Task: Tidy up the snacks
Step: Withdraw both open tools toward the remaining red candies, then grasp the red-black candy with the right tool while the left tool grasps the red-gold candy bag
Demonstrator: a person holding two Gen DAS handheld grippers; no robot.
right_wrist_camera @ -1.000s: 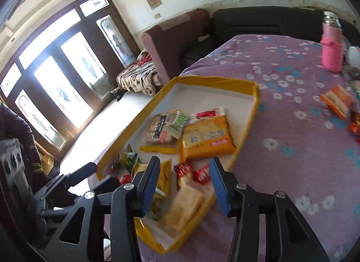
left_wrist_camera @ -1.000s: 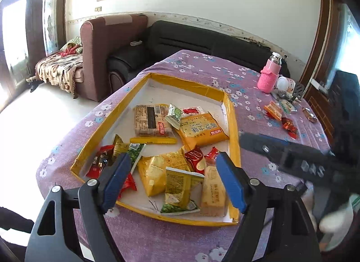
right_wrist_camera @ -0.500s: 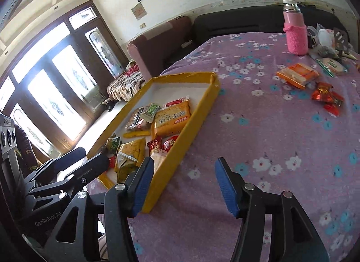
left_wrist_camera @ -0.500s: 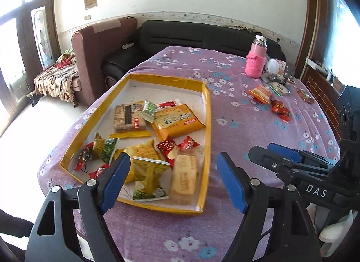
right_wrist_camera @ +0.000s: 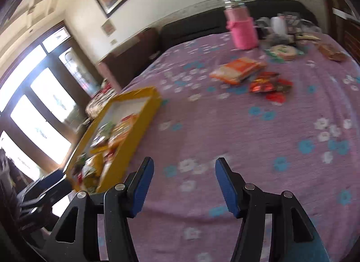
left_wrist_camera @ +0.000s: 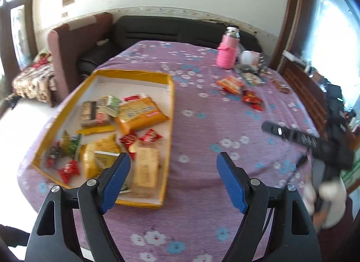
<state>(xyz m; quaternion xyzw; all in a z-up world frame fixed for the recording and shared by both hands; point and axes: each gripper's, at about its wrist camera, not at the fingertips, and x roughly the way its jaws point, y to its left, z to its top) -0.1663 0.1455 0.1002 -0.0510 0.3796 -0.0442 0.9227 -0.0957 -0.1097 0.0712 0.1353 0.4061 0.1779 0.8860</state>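
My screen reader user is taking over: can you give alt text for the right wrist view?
The open, empty right gripper hovers over a purple flowered tablecloth. Ahead lie loose snacks: an orange packet and red wrappers, with a pink bottle behind. A yellow tray of snacks sits to the left.

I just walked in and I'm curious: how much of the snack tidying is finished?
Mostly done: many packets already lie in the yellow tray. Nothing is in hand; the left gripper and right gripper are open. Left over: the orange packet and red wrappers on the tablecloth.
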